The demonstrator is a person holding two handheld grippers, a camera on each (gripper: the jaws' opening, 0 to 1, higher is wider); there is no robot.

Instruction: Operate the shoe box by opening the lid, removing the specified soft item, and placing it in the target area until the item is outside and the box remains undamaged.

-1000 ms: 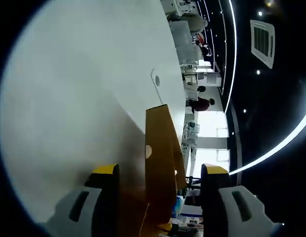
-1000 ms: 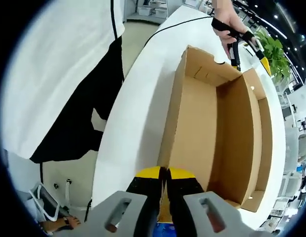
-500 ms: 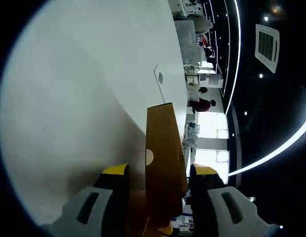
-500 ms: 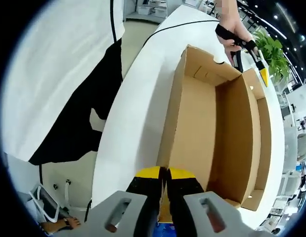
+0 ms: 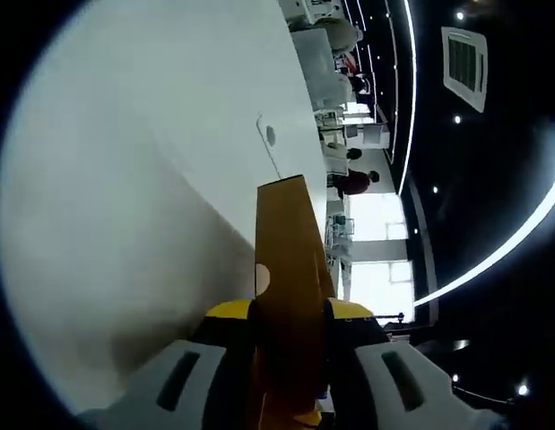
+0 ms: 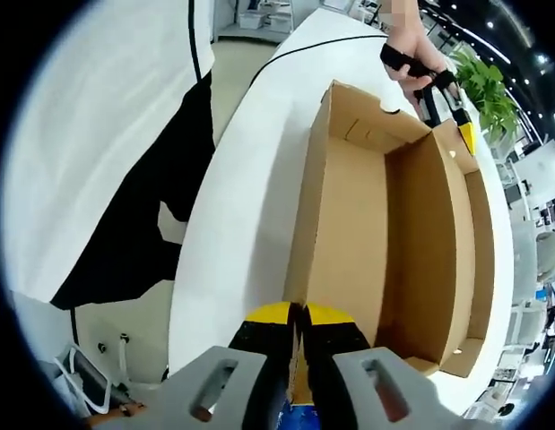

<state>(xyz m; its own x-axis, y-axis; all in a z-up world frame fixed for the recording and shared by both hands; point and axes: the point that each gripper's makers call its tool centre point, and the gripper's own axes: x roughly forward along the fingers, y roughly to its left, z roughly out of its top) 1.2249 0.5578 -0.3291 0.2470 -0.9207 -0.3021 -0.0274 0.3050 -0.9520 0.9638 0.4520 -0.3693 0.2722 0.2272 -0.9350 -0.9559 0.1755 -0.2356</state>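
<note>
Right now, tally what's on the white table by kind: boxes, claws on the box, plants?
Cardboard shoe box, open, on the white table: 1
Claws gripping the box: 2, the left claw shut on the lid panel, the right claw shut on the near wall
Green plant beyond the table: 1
Total: 4

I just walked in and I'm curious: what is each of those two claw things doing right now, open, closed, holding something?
Left gripper: closed on the cardboard lid of the shoe box.
Right gripper: closed on the near wall of the shoe box.
</note>
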